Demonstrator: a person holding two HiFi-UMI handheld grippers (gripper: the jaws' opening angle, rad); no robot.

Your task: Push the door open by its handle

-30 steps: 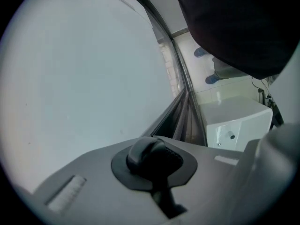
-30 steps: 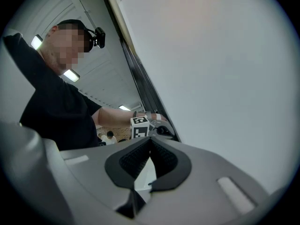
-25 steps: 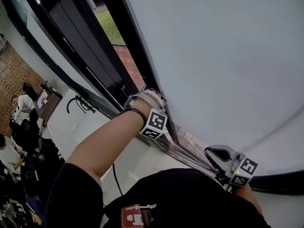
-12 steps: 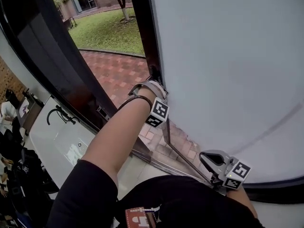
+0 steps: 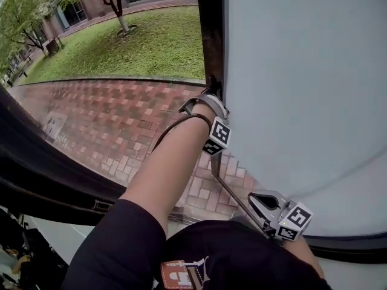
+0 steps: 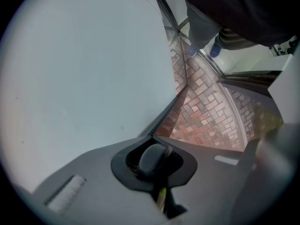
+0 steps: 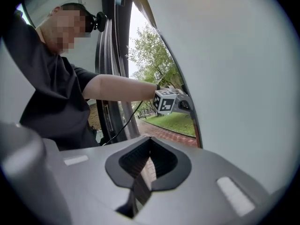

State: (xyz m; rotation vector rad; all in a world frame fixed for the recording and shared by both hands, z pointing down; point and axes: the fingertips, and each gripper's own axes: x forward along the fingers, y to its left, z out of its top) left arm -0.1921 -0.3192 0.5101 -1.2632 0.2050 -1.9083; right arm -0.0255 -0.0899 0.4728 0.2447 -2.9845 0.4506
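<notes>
The door (image 5: 302,71) is a wide pale panel with a dark edge (image 5: 210,35), and it stands swung open toward the outside. My left gripper (image 5: 213,94) is shut and presses against that dark edge at arm's length; the handle itself is hidden behind it. In the left gripper view its jaws (image 6: 157,165) are closed, with the pale panel (image 6: 84,69) right beside them. My right gripper (image 5: 255,199) hangs lower, near my body and close to the panel, shut with nothing in it. From the right gripper view (image 7: 145,168) I see the left gripper (image 7: 183,105) on the door's edge.
Red brick paving (image 5: 121,125) and a lawn (image 5: 139,47) with trees lie beyond the opening. The dark fixed frame (image 5: 48,180) runs along the lower left. A metal threshold rail (image 5: 233,192) crosses the floor under my left arm.
The door has swung further open, and the gap now shows much more paving and grass. My left gripper has travelled with the door's edge, up and to the right. The right gripper barely moved.
</notes>
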